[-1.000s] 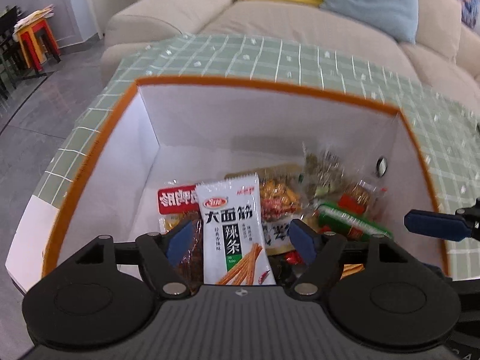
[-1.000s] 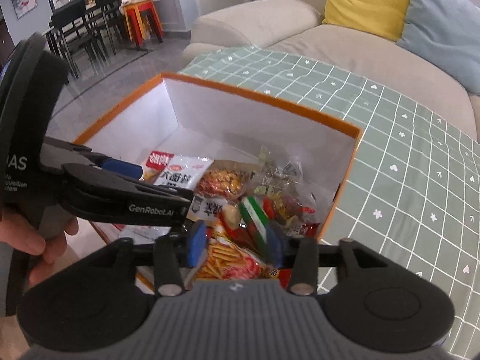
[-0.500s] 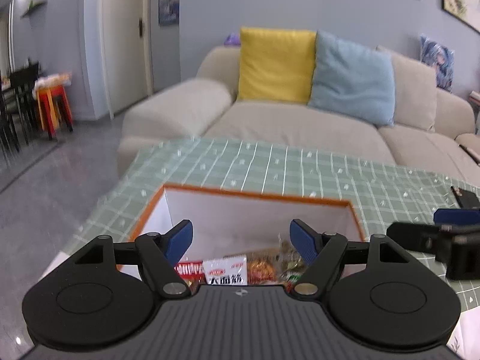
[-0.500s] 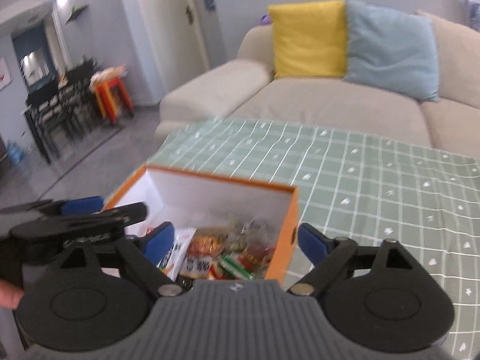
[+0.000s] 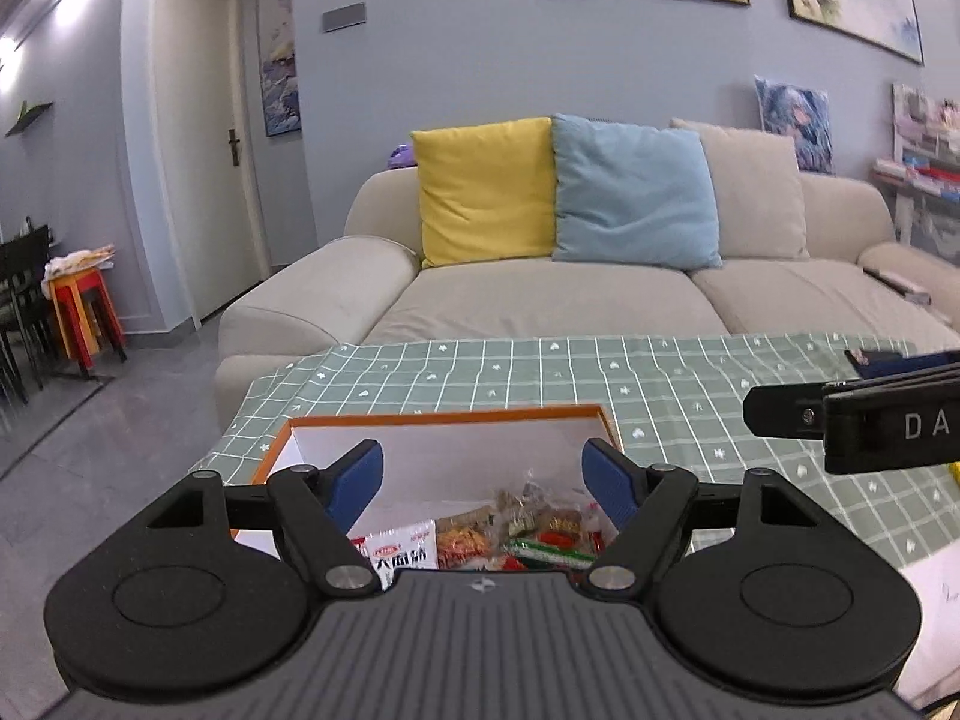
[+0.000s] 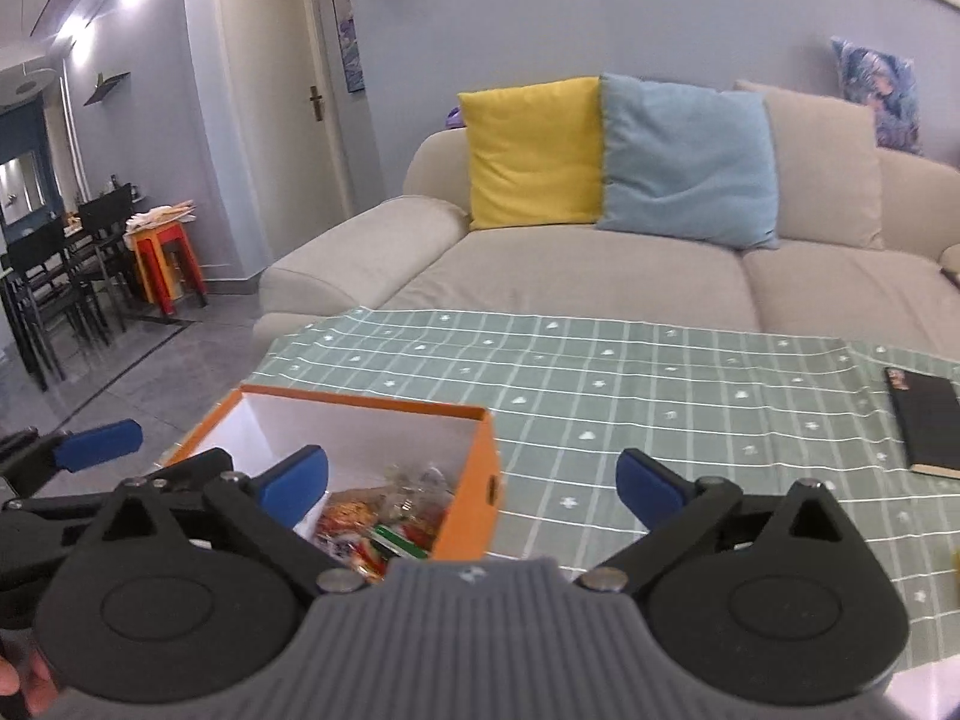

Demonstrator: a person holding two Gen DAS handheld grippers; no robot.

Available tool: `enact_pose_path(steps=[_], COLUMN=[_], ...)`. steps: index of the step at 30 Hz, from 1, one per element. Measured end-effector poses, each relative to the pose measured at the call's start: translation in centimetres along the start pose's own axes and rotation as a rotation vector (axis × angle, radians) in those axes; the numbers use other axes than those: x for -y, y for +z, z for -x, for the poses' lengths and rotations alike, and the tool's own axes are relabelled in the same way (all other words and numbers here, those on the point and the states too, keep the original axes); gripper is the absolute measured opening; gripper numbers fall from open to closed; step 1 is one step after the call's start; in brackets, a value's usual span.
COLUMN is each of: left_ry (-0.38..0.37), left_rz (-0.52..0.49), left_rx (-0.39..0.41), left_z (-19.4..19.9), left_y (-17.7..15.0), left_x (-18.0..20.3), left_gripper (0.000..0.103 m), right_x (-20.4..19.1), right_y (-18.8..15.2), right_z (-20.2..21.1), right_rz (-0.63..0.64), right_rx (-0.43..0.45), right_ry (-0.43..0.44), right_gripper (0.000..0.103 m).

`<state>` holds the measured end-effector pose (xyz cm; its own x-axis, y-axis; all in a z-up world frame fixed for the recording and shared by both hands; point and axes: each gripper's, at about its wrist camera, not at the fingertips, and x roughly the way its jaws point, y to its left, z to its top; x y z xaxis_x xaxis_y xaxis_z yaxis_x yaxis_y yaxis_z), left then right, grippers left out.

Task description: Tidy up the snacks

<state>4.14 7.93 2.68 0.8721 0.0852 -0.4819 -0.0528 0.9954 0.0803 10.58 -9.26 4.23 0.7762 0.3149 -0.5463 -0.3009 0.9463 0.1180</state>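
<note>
Both the left gripper [image 5: 483, 483] and the right gripper [image 6: 474, 483] hang open and empty, the right's jaws having just been opening, above the near edge of the orange-rimmed white cardboard box [image 6: 474, 486] of packaged snacks [image 5: 510, 537], which lies below and just ahead of both on the green-checked desk [image 6: 630, 396].

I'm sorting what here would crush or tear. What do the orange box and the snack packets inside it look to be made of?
The orange box looks like cardboard: thin, stiff, straight walls, matte orange outside, plain white inside. The snack packets look like thin plastic film: glossy, crinkled, printed, some parts see-through. Neither can be confirmed by sight alone.
</note>
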Motion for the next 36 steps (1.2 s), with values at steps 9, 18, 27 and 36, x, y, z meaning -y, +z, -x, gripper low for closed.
enact_pose_path(steps=[9, 18, 27, 36], left_ry=[0.004, 0.006, 0.011, 0.011], left_rz=[0.016, 0.015, 0.012, 0.008], left_rx=[-0.083, -0.200, -0.228, -0.231], left_z=[-0.5, -1.7, -1.8, -1.9], left_y=[-1.3, -3.2, -3.7, -3.8], left_x=[1.0, 1.6, 1.7, 1.6], left_gripper=[0.090, 0.090, 0.090, 0.090], right_x=[0.3, -0.2, -0.2, -0.1], right_y=[-3.2, -5.3, -5.7, -5.7], right_z=[1.0, 0.3, 0.0, -0.1], right_rz=[0.054, 0.094, 0.083, 0.072], right_rx=[-0.028, -0.078, -0.106, -0.112], right_ry=[-0.051, -0.060, -0.055, -0.061], right_gripper=[0.099, 0.099, 0.099, 0.099])
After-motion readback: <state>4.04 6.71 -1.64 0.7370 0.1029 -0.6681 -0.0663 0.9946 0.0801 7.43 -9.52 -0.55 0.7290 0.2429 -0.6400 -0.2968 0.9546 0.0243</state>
